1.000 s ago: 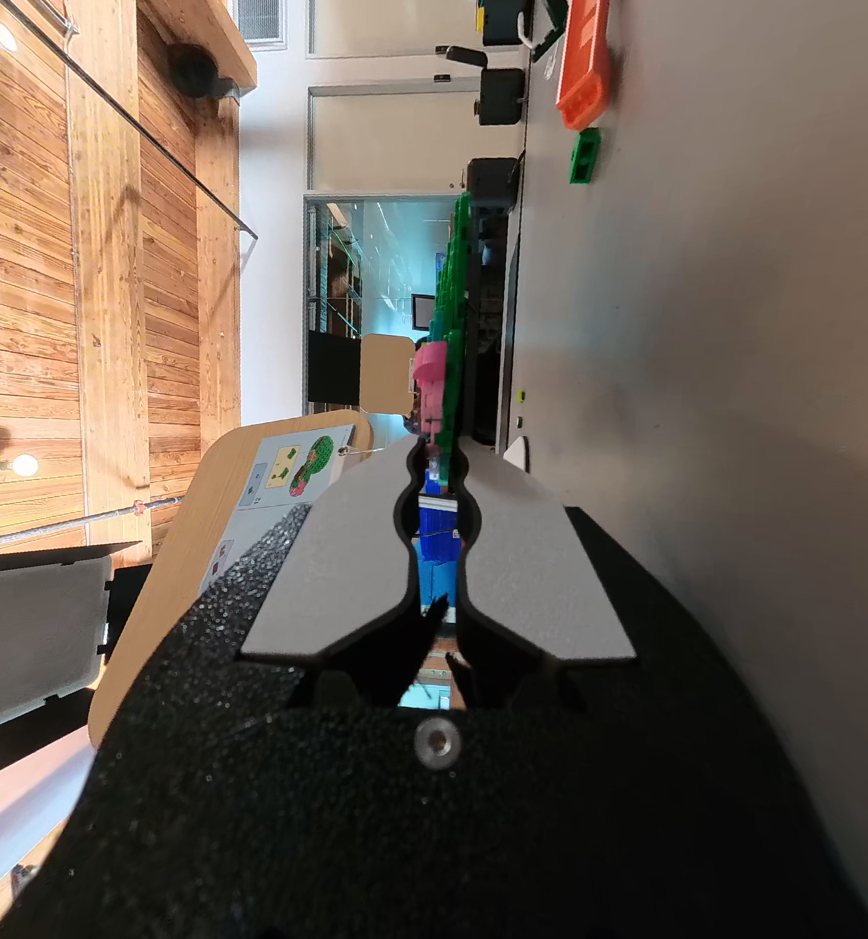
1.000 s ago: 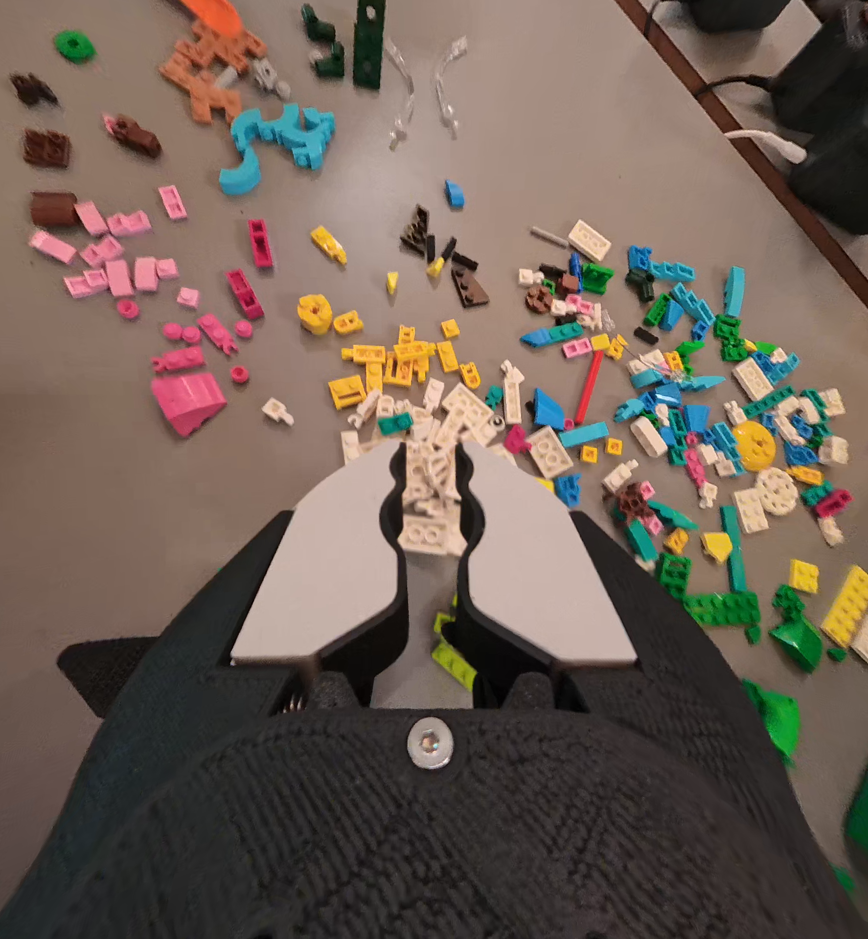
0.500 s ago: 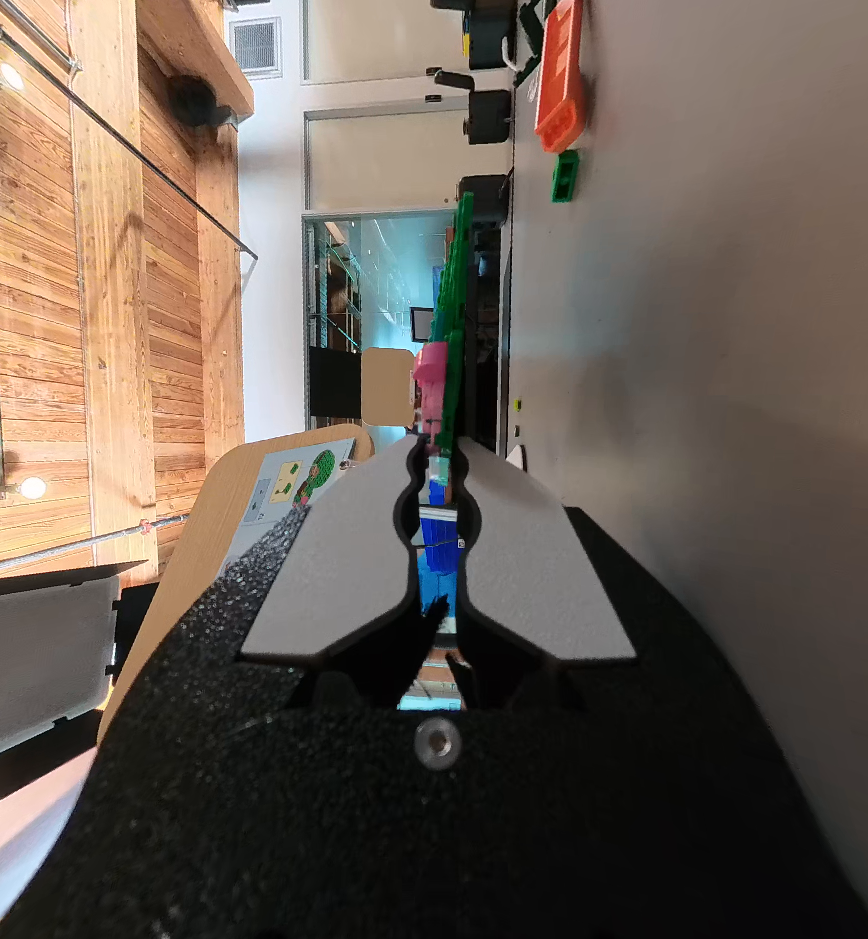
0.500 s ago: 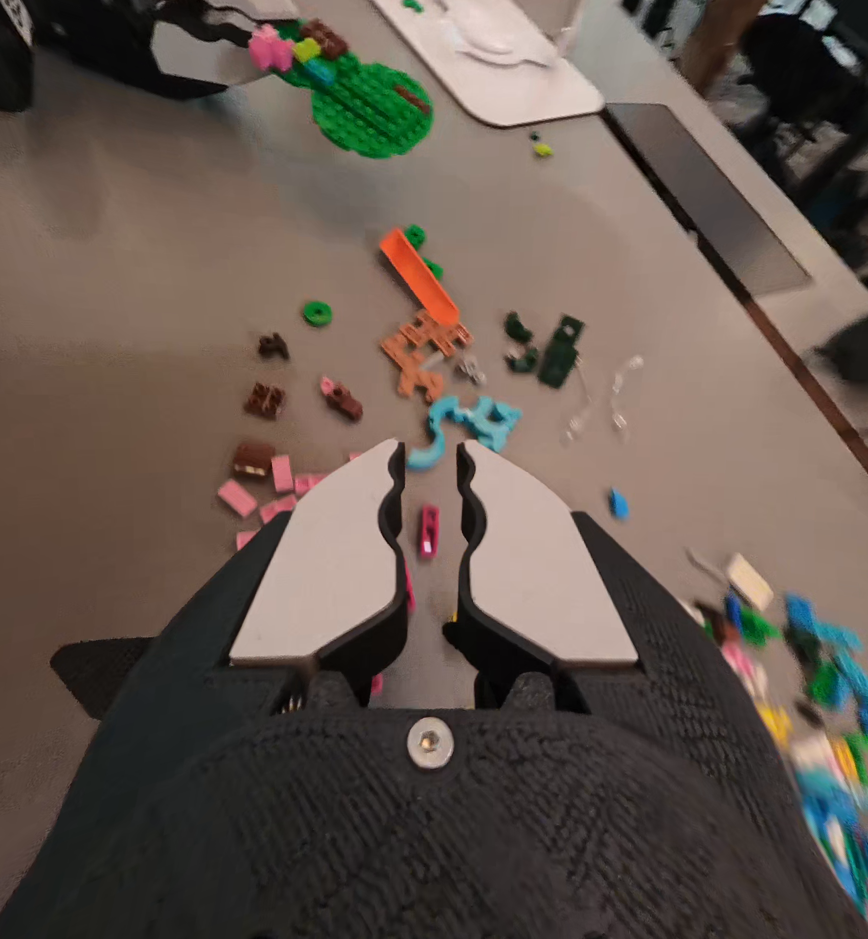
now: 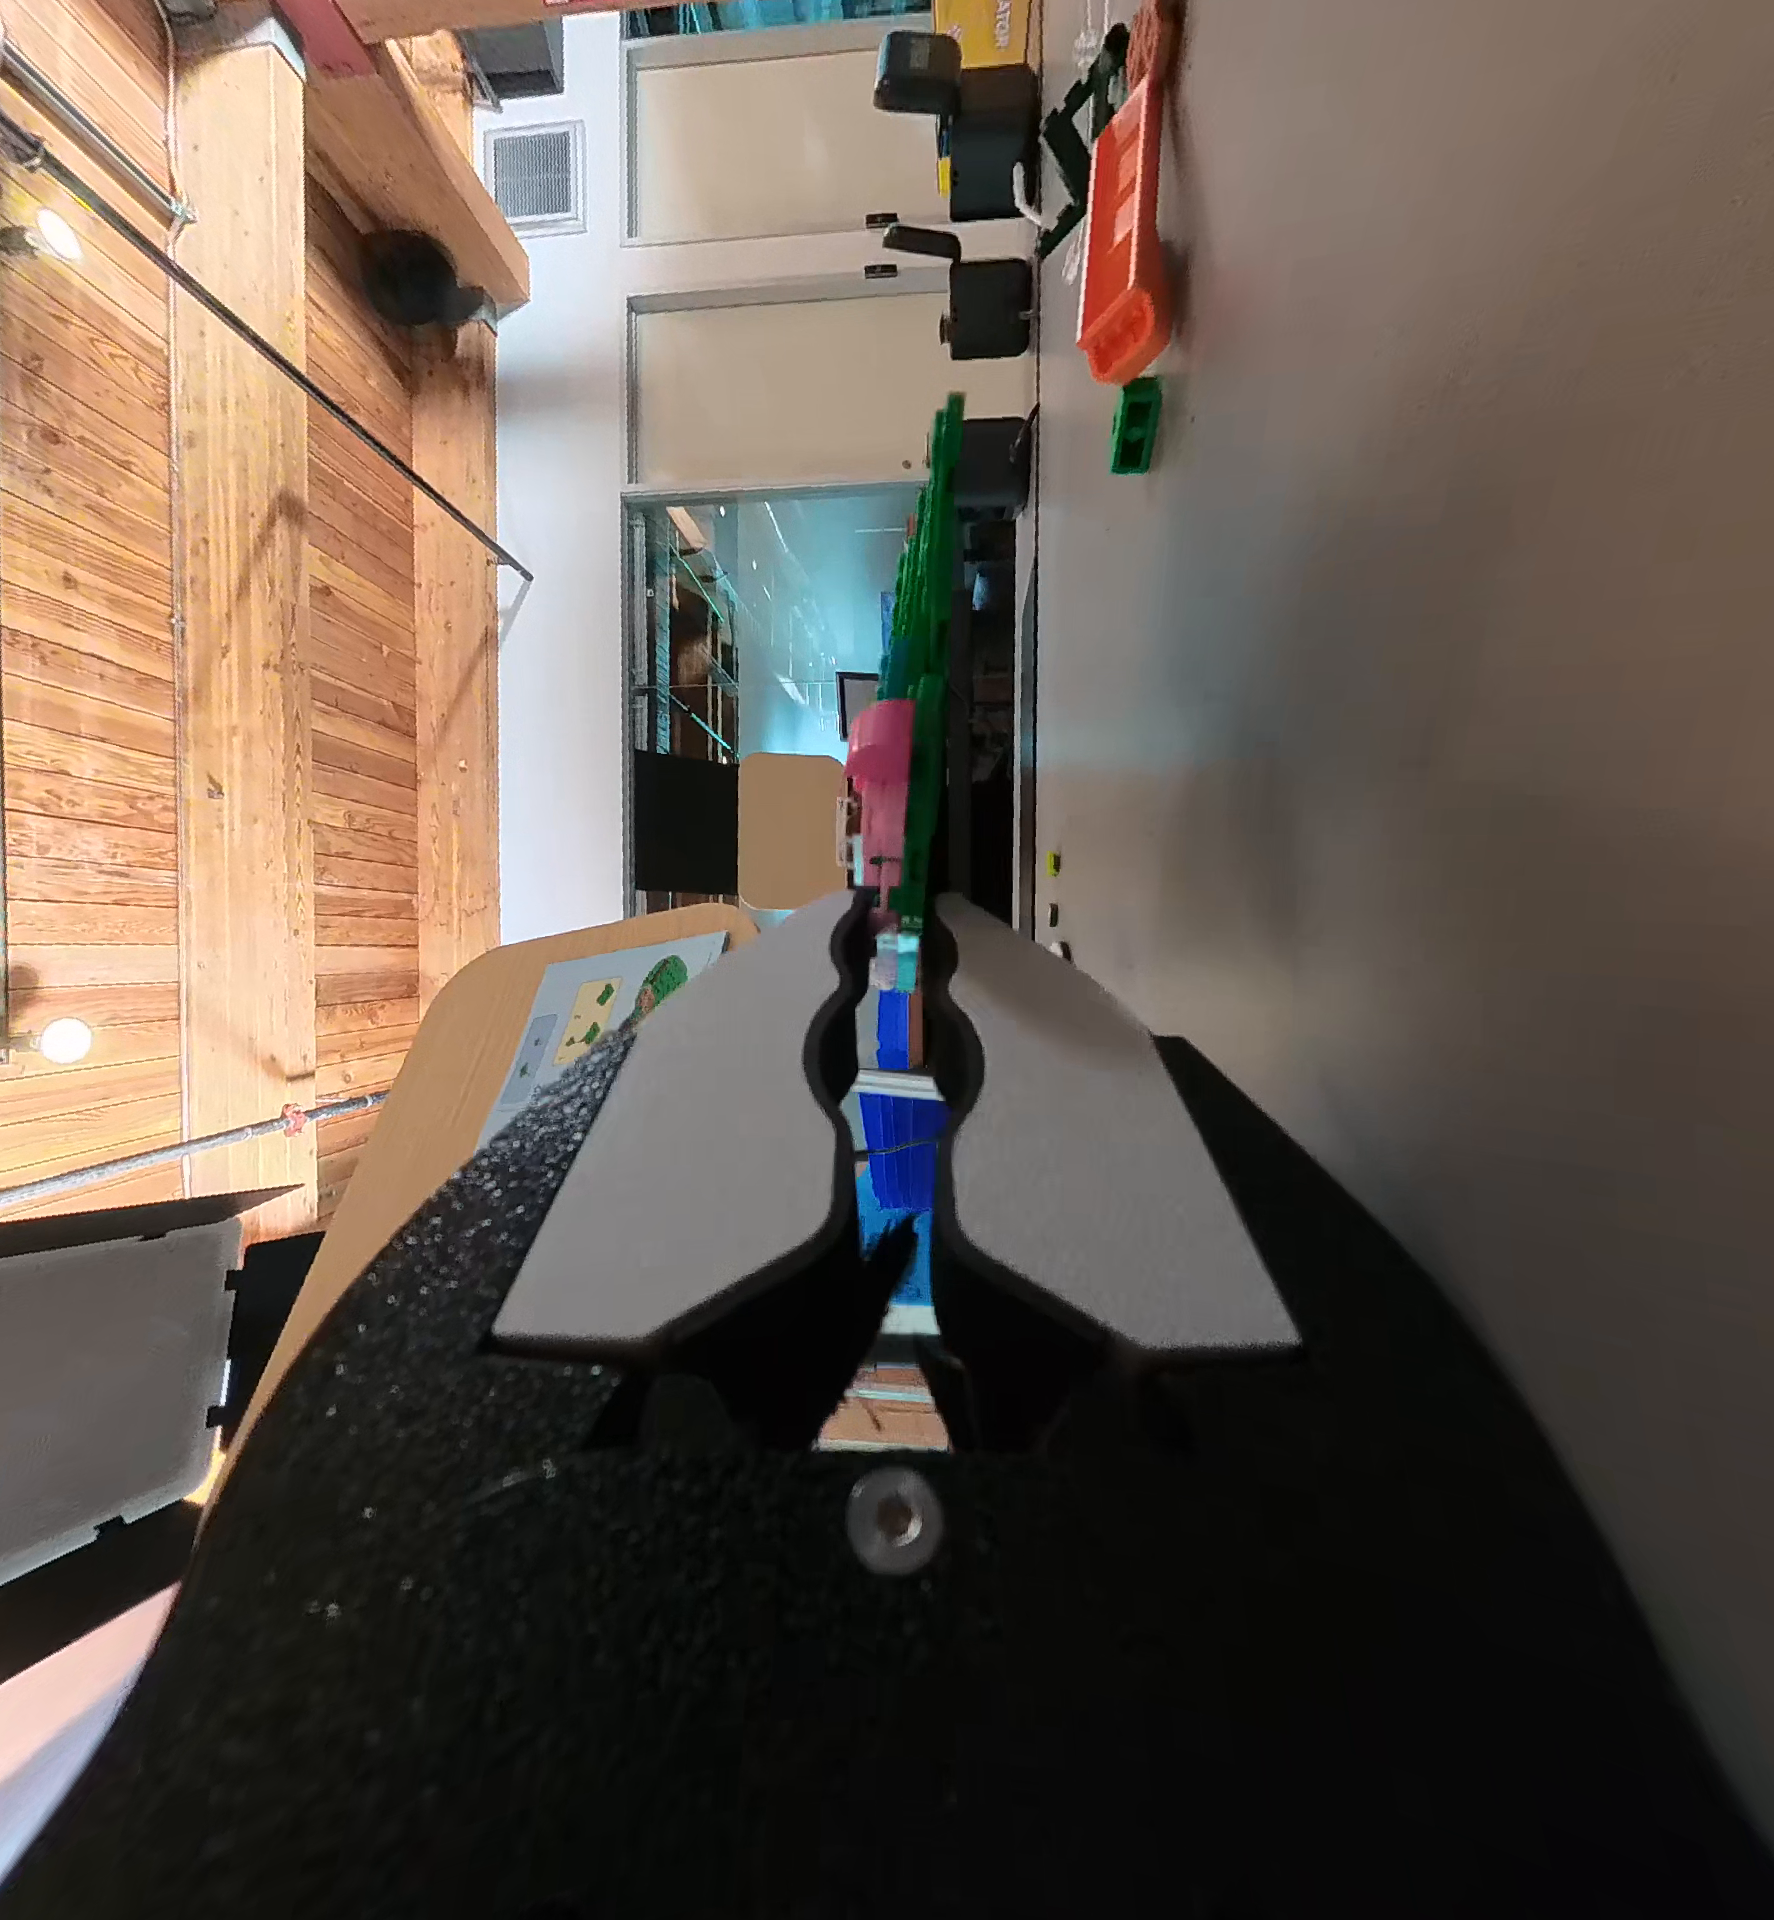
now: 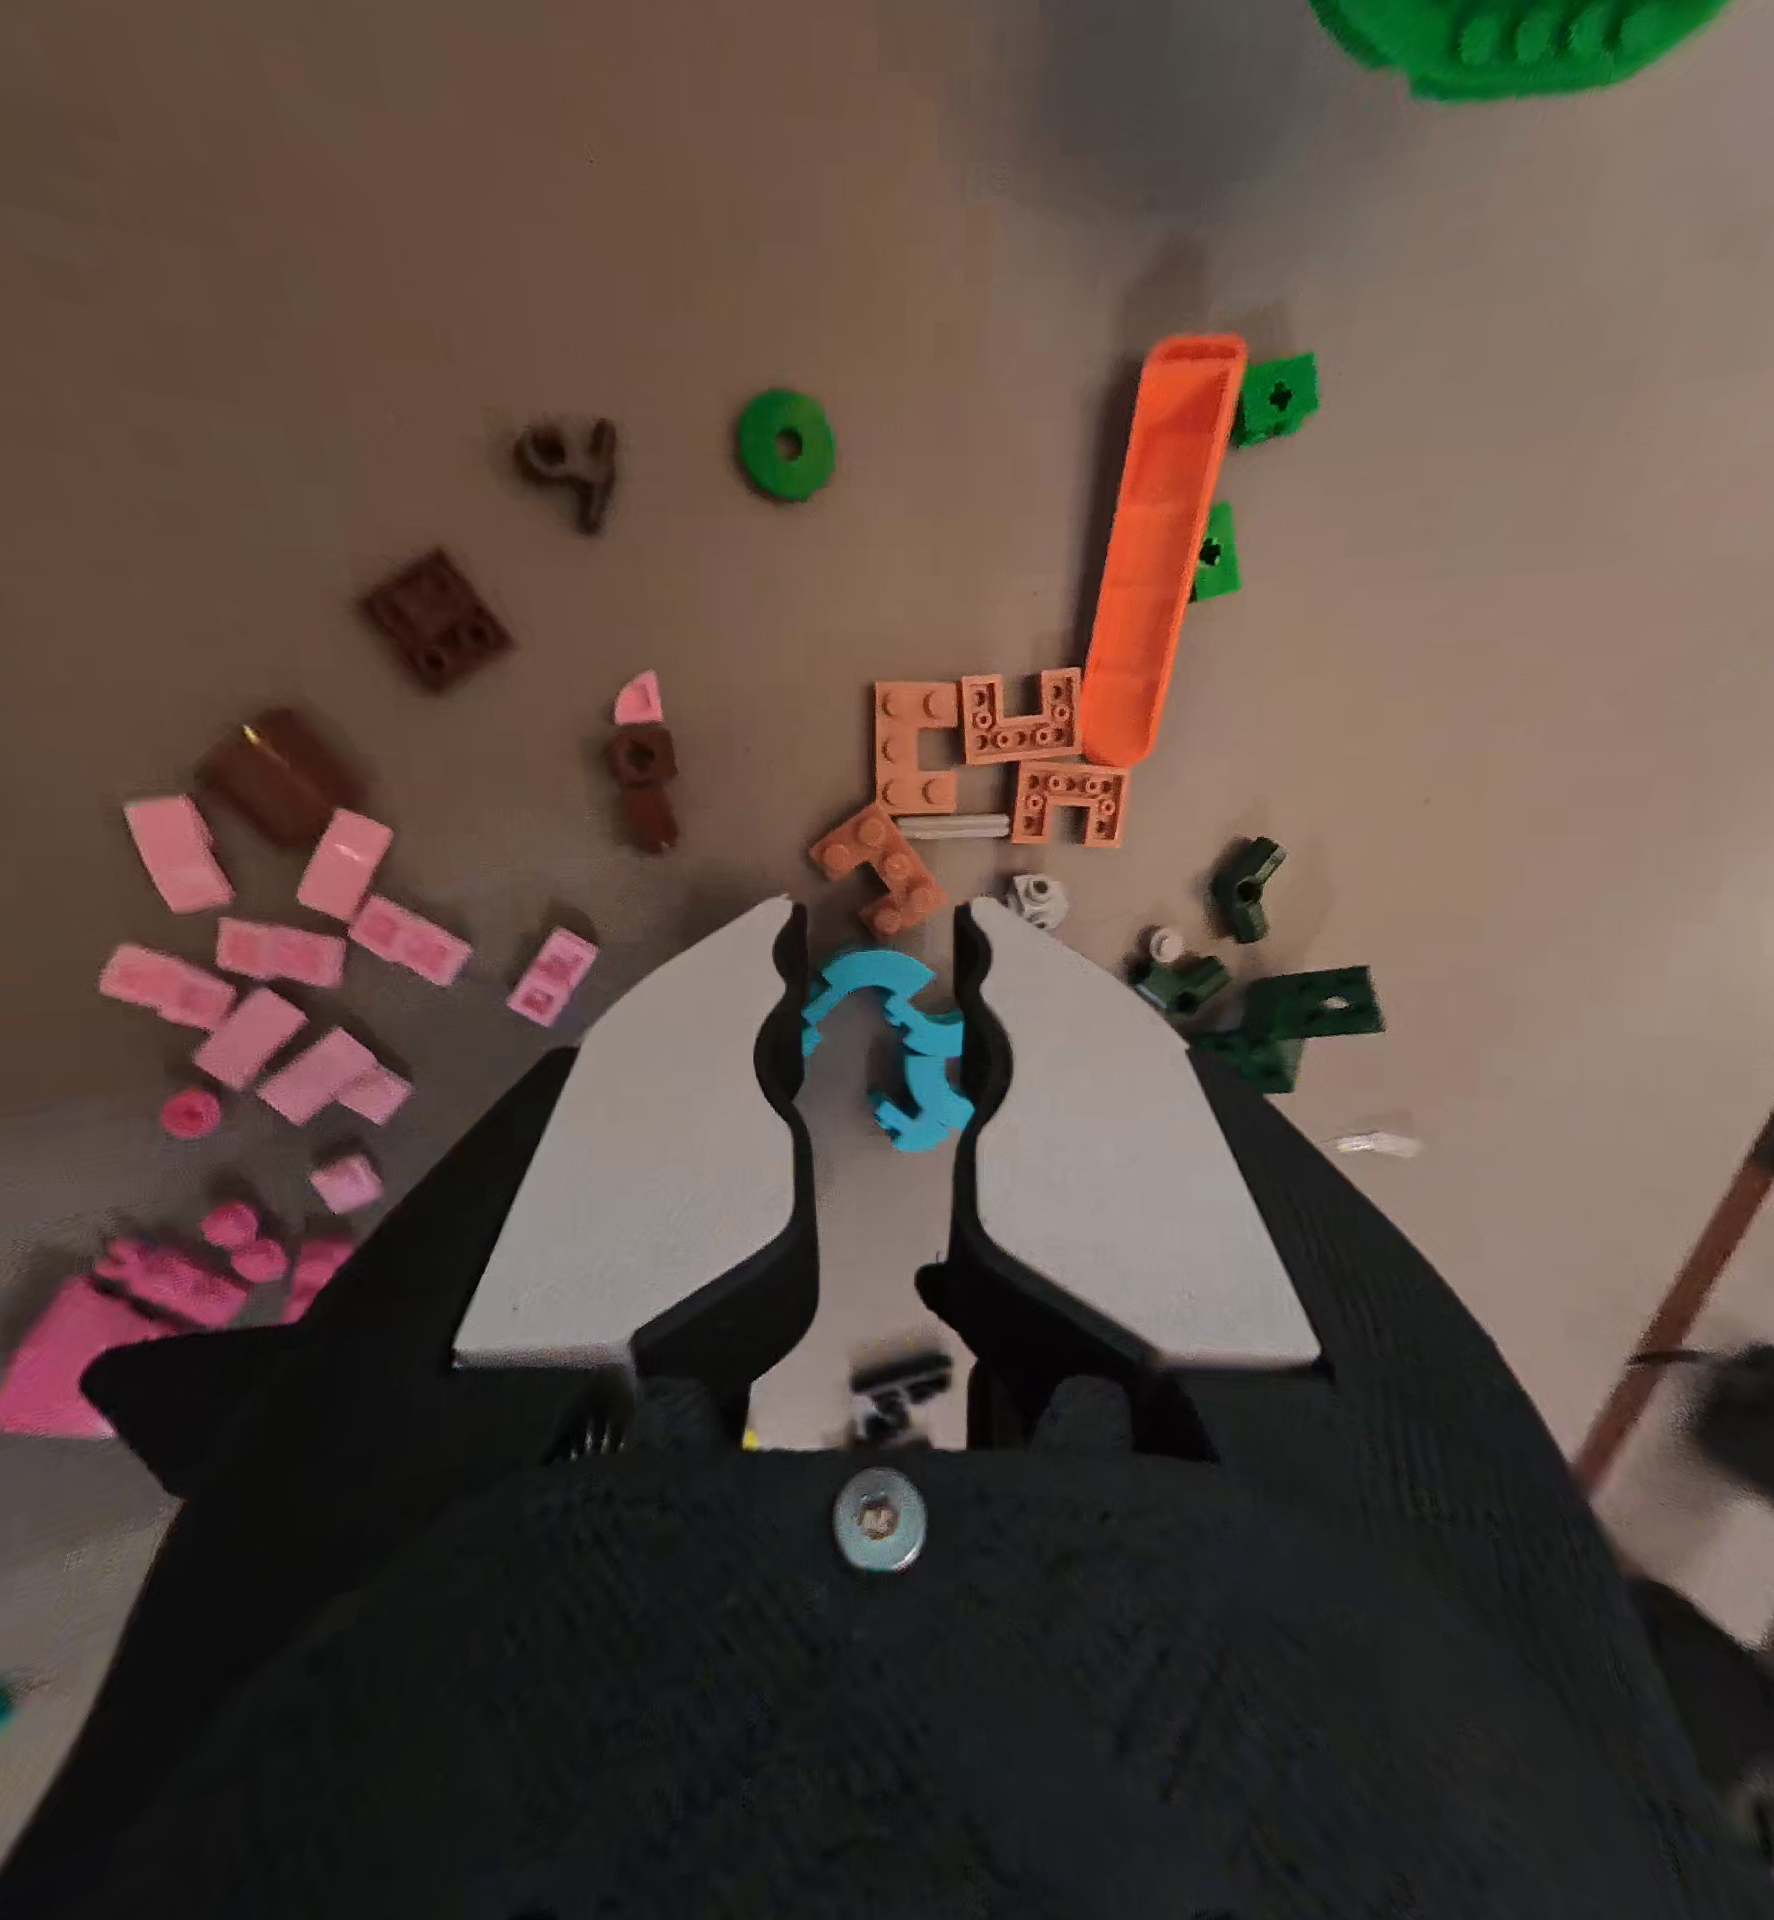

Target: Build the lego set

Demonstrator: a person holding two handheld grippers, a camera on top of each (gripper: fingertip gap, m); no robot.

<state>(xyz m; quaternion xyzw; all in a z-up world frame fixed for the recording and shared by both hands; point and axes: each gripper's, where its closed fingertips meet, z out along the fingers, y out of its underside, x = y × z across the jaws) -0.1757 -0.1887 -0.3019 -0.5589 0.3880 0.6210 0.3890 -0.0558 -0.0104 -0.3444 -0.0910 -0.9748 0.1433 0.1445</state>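
Right wrist view, right gripper (image 6: 875, 914) parted, over blue piece (image 6: 888, 1049)

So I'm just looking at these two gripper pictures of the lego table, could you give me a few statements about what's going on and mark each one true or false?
1. The left gripper is clamped on the edge of the green baseplate. True.
2. The right gripper is pinching a pink brick. False: its jaws are apart and hold nothing; the curved blue pieces lie on the table between them.
3. A long orange piece lies beyond the right gripper, with small green bricks beside it. True.
4. The brown pieces are stacked on the green round ring. False: they lie apart from it on the table.
5. Pink pieces lie to the left of the right gripper. True.
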